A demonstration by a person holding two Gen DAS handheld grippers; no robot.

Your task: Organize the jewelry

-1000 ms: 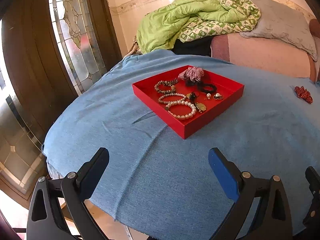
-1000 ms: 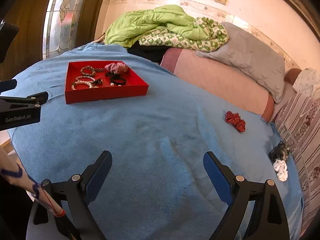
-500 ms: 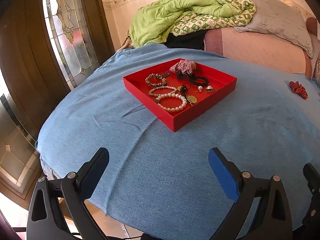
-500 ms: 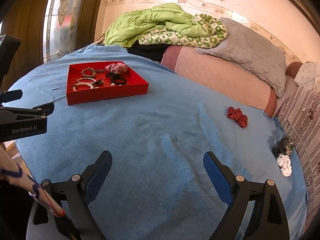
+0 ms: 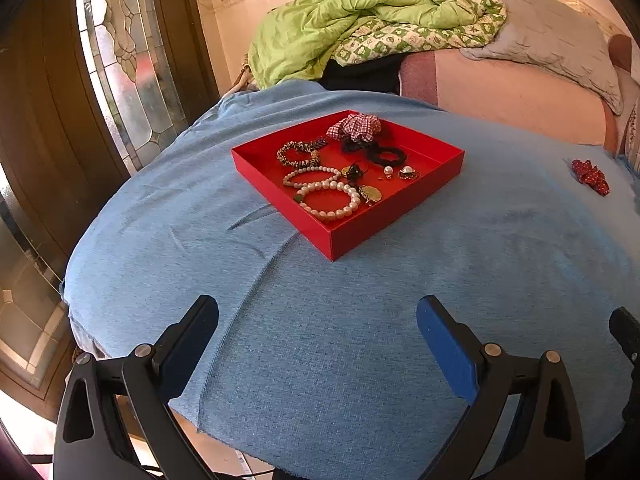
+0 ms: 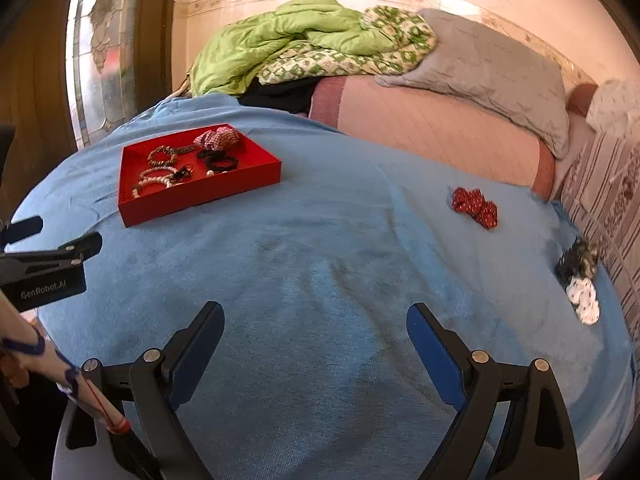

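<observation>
A red tray (image 5: pixel 372 222) (image 6: pixel 192 200) sits on the blue cloth and holds pearl bracelets (image 5: pixel 328 200), a leopard-print band (image 5: pixel 298 152), black hair ties (image 5: pixel 386 155), a checked scrunchie (image 5: pixel 356 126) and small earrings (image 5: pixel 408 172). A red scrunchie (image 6: pixel 475 206) (image 5: pixel 590 176) lies on the cloth to the right of the tray. A black-and-white scrunchie pair (image 6: pixel 580 280) lies at the cloth's right edge. My left gripper (image 5: pixel 318 320) is open and empty, well short of the tray. My right gripper (image 6: pixel 316 328) is open and empty over bare cloth.
The blue cloth (image 5: pixel 360 340) covers a round table beside a bed with a green quilt (image 5: pixel 360 12) and a grey pillow (image 6: pixel 480 64). A stained-glass door (image 5: pixel 120 60) stands at the left. The left gripper's body (image 6: pixel 44 272) shows at the right view's left edge.
Both views have shifted a little; the tray sat lower in the left wrist view a second ago, then higher, and now between. Both grippers stay open and empty.
</observation>
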